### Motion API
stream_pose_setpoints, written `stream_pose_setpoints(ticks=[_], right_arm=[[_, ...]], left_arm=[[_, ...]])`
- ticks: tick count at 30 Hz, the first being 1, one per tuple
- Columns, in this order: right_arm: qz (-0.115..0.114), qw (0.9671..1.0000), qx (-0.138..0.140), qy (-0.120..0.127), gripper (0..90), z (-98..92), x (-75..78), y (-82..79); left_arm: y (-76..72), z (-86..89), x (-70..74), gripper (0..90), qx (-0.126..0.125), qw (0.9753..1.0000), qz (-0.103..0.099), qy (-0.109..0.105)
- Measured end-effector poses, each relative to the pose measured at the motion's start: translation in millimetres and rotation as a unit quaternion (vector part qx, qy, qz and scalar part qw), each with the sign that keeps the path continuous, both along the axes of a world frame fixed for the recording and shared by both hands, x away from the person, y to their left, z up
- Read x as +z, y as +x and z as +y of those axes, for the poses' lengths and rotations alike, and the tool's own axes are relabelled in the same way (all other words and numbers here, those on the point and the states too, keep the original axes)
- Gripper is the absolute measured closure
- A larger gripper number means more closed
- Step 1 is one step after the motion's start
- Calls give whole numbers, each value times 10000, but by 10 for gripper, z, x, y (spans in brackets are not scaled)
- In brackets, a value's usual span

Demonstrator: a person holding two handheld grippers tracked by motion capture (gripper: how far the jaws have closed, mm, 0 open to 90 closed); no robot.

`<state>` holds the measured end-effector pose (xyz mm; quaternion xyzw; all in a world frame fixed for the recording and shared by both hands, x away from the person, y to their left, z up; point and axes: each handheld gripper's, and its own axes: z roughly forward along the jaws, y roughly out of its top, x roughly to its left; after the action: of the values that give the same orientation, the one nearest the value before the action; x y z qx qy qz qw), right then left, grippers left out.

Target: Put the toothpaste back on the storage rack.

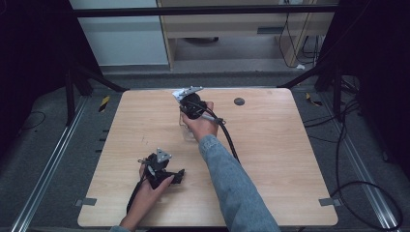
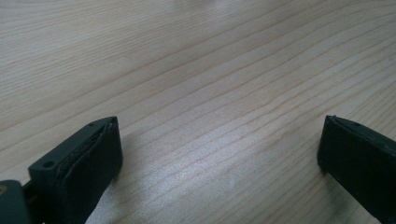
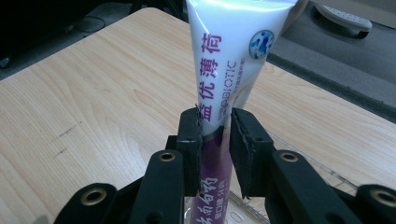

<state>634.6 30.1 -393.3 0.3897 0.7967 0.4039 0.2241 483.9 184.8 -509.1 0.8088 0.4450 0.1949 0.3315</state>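
right gripper [image 3: 215,135]: jaws clamped on white-and-purple toothpaste tube [image 3: 227,60], upright over a clear container [image 3: 322,175] at table [image 1: 270,159] centre-back | left gripper [image 2: 219,158]: jaws wide apart, idle on near-left tabletop | progress: tube grasped; whether going into the container or coming out, cannot tell; release still remains

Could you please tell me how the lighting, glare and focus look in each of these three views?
High view: the table is evenly lit, its surroundings dark and rather soft. Left gripper view: a pale sheen on the wood between the open left gripper jaws, with the near jaws blurred. Right gripper view: the toothpaste tube in the right gripper is sharp, with white glare on its upper part.
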Motion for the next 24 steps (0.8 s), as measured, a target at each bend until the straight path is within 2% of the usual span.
stream_pose_setpoints(ticks=[24], right_arm=[[20,10000,92,-10,726,9,28,-24]], left_arm=[[1,0,0,0,-1,10000,-1,3]])
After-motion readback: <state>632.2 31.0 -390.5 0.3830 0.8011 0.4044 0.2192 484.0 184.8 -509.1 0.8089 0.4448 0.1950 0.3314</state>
